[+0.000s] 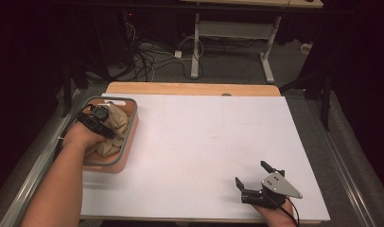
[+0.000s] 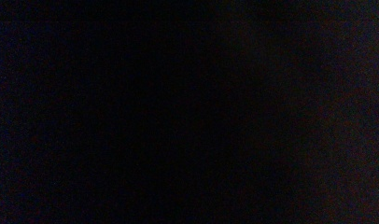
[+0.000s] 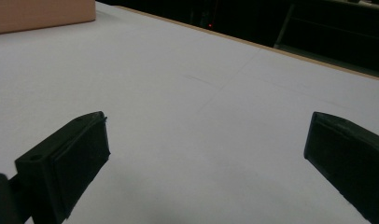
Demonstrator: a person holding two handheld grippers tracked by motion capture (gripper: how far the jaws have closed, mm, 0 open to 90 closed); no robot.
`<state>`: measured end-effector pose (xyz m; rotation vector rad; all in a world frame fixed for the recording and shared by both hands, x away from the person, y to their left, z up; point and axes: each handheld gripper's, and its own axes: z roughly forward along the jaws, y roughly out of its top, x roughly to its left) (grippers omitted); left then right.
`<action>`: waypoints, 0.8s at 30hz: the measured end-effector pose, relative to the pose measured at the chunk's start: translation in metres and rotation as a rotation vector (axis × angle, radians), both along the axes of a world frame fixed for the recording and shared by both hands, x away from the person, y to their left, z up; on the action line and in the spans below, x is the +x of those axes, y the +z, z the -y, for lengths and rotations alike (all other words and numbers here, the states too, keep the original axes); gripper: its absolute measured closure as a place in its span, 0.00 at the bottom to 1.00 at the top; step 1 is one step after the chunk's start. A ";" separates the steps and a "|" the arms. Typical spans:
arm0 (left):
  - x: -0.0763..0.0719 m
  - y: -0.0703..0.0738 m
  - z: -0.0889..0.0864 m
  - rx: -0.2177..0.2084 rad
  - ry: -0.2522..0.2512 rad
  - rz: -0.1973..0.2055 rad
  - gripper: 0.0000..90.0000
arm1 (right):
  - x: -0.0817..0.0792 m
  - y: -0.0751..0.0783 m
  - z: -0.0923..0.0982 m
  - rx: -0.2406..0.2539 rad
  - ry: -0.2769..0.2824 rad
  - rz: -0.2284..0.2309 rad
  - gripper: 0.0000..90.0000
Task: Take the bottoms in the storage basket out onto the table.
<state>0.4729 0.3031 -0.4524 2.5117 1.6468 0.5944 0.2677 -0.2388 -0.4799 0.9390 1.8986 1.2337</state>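
At the near edge of the table, toward its right corner, the right gripper is held low over the white sheet that covers the tabletop. Its two black jaws are spread wide apart, and nothing is held between them. The grey three-cornered plate is seen on top of it, with the hand wrapped around the body behind. In the right gripper view, the same gripper is shown with one black pad at the lower left and the other at the lower right, and bare white sheet is seen in the gap between them; a corner of a pinkish box is seen at the upper left, well apart from the jaws.

Farther in, on the left side of the table, a salmon-coloured tray with a grey rim is placed near the left edge of the sheet. A crumpled beige cloth is lying inside it. The left gripper is lowered into the tray on top of the cloth, with the left hand behind it and the forearm reaching in from the bottom left. Its jaws are hidden by the hand and the cloth, and the left gripper view is entirely dark, so it cannot be told whether they are open or closed, or whether the cloth is gripped.

Beyond the sheet, a strip of bare wood is left showing along the far edge of the table. Behind that, cables are strewn on the floor beside the white legs of another desk.
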 end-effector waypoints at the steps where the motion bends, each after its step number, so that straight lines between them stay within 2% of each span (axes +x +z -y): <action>1: -0.001 0.000 -0.001 0.001 0.003 0.018 0.16 | 0.000 0.000 0.000 0.000 0.000 0.002 0.01; 4: -0.004 -0.001 -0.003 0.012 0.011 0.071 0.32 | 0.000 0.000 0.001 0.004 0.000 0.002 0.01; 7: -0.006 -0.001 -0.006 0.007 0.015 0.103 0.45 | 0.000 0.000 0.001 0.006 0.001 0.002 0.01; 10: -0.008 0.002 -0.010 -0.015 0.029 0.130 0.56 | 0.000 0.000 0.001 0.003 -0.002 0.000 0.01; 12: -0.010 0.004 -0.012 -0.045 0.036 0.141 0.62 | 0.000 0.000 0.001 0.002 -0.002 0.000 0.01; 14: -0.011 0.007 -0.015 -0.086 0.033 0.143 0.65 | 0.000 0.000 0.000 0.002 -0.003 0.001 0.01; 16: -0.012 0.012 -0.017 -0.144 0.030 0.134 0.68 | 0.000 0.000 0.001 0.004 -0.005 0.000 0.01; 20: -0.013 0.020 -0.017 -0.230 0.002 0.096 0.71 | 0.001 0.000 0.001 0.007 -0.005 -0.002 0.01; 24: -0.014 0.027 -0.017 -0.271 -0.023 0.071 0.72 | 0.000 0.000 0.002 0.012 -0.005 0.001 0.01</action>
